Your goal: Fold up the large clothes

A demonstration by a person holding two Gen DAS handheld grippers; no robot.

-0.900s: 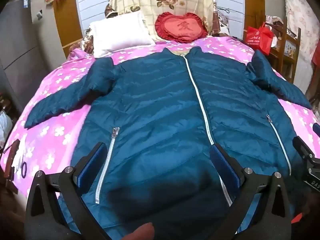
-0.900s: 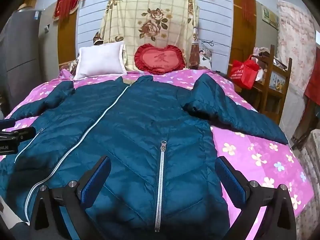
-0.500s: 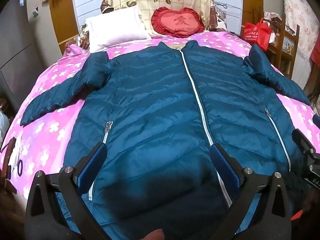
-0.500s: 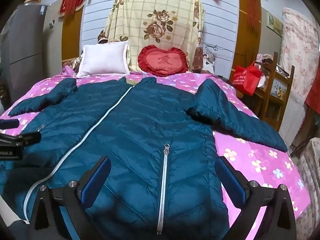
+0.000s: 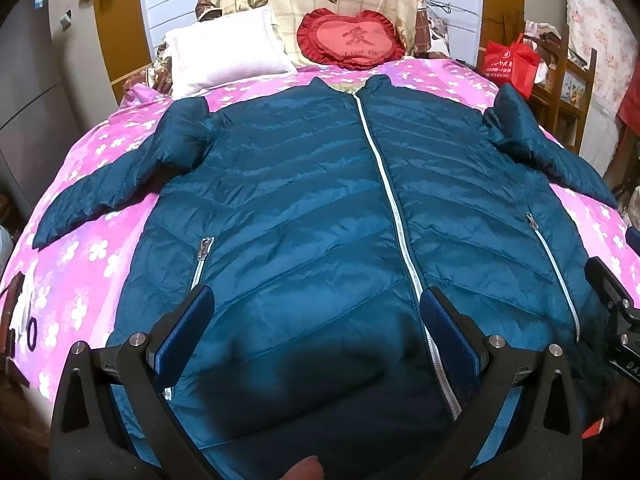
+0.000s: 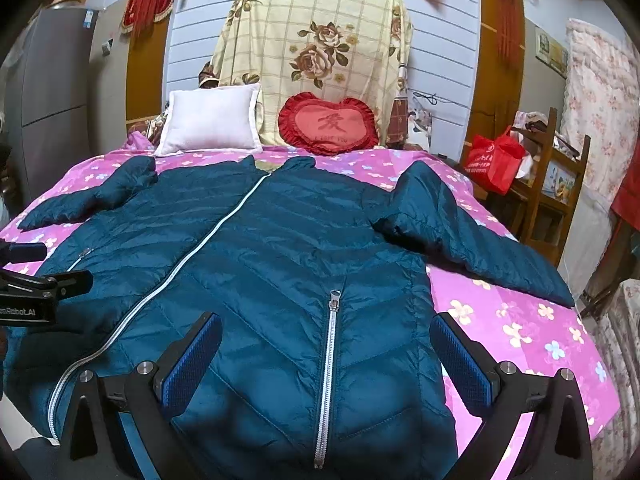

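Observation:
A large teal quilted jacket (image 5: 304, 208) (image 6: 288, 256) lies flat and zipped on a pink flowered bed (image 5: 92, 248) (image 6: 516, 328), collar far, both sleeves spread outward. My left gripper (image 5: 316, 320) hovers open above the jacket's lower front, near the white centre zipper (image 5: 392, 208). My right gripper (image 6: 326, 344) is open too, over the lower right front, straddling a pocket zipper (image 6: 330, 344). Nothing is between either pair of blue pads. The left sleeve (image 5: 116, 184) and right sleeve (image 6: 472, 240) rest on the sheet.
A white pillow (image 6: 208, 124) and a red heart cushion (image 6: 328, 124) lean at the headboard under a floral cloth. A wooden shelf with a red bag (image 6: 496, 160) stands to the right of the bed. A grey cabinet (image 5: 28, 100) is at the left.
Both grippers have pulled back and tilted up a little, so the jacket sits lower and smaller in both views. The jacket has not moved. Jaws stay wide.

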